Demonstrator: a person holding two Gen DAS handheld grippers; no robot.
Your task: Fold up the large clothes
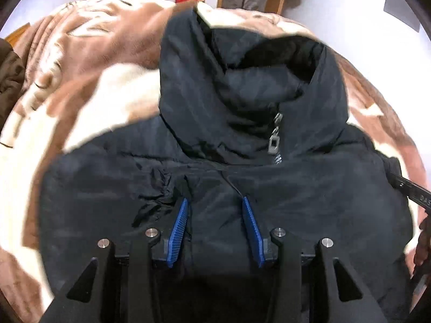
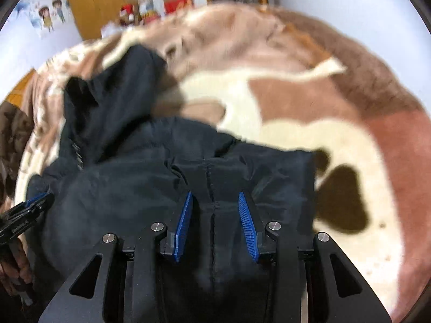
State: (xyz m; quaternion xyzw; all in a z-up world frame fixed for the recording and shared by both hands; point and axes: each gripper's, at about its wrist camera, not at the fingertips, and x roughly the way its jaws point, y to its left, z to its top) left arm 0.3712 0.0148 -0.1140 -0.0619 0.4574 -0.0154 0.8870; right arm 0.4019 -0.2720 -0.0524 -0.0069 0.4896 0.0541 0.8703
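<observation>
Jacket on bed: puffy, soft, slippery shell. Left gripper and right gripper both apart over fabric. Best hold: near hem seam, thick fold.

Your jacket is a dark navy padded one, lying front-up and puffy on the bed. Its hood points away from you, crumpled and open at the top. The grey zip pull sits closed at the collar.
</observation>
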